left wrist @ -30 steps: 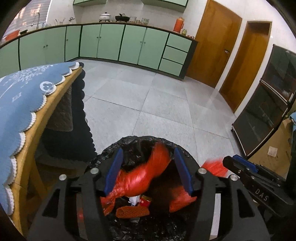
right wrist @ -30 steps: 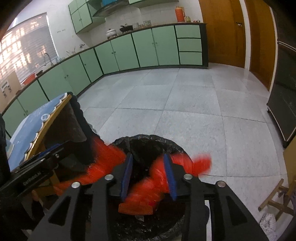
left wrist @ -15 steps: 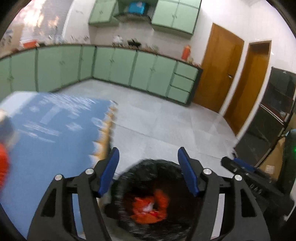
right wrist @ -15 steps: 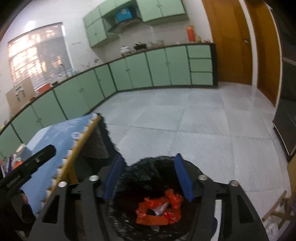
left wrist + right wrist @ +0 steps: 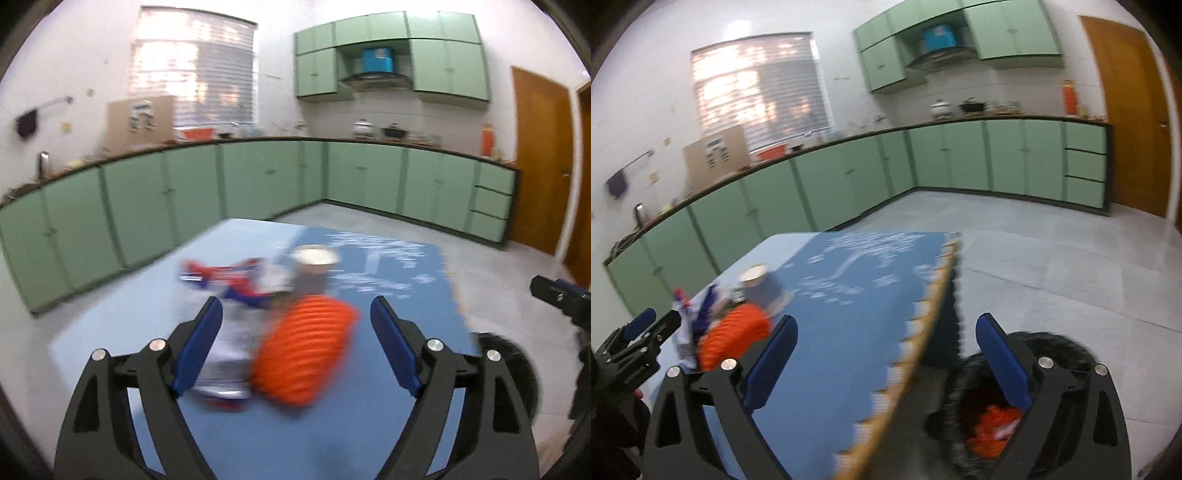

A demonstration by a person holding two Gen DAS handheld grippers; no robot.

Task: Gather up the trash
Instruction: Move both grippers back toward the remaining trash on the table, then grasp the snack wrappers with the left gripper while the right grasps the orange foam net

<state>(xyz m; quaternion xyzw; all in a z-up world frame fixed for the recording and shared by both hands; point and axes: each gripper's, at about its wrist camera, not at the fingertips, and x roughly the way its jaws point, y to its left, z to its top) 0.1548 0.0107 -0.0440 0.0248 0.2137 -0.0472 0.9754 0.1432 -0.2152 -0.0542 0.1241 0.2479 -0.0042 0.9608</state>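
**Bin partly filled; table pile still to clear**

Left gripper (image 5: 296, 343): jaws spread wide, nothing held, aimed over the blue tablecloth (image 5: 388, 369) at the leftover pile. Directly ahead lies an orange ribbed wrapper (image 5: 303, 350), beside it a blurred red-blue packet (image 5: 236, 280) and a paper cup (image 5: 314, 269). Right gripper (image 5: 886, 365): also wide and empty, poised over the table edge, with the black-lined bin (image 5: 1027, 406) on the floor just beside the table. Orange trash (image 5: 993, 432) already sits inside. Judged roughly midway: some waste binned, the table cluster remaining.
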